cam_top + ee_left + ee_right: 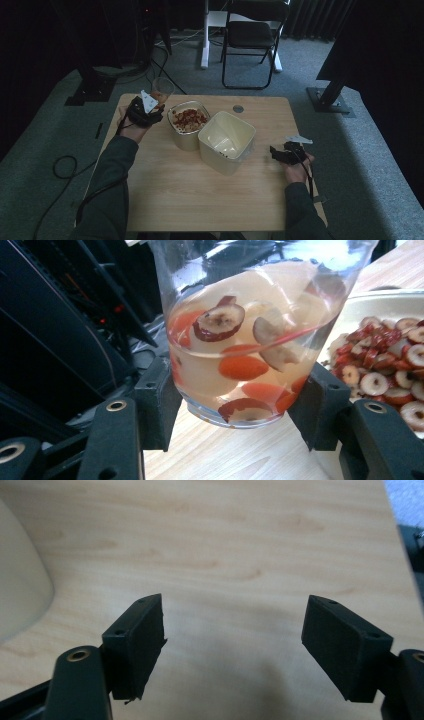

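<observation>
- The left gripper (235, 405) is holding a clear plastic cup (250, 340) at the far left of the table (200, 200), just beside the bowl of red slices (188, 120); the cup is tilting a little.
- The cup is looking thin and soft; squeezing hard could be crushing it; it is holding watery stuff and fruit slices, so it may be a bit heavy and could be spilling.
- Low down near the bottom is looking like a good place to be gripping it; the jaws are pressing on both sides there, about half open.
- The right gripper (232, 645) is hanging over bare wood near the empty tub (227, 140); its jaws are standing apart, holding nothing.
</observation>
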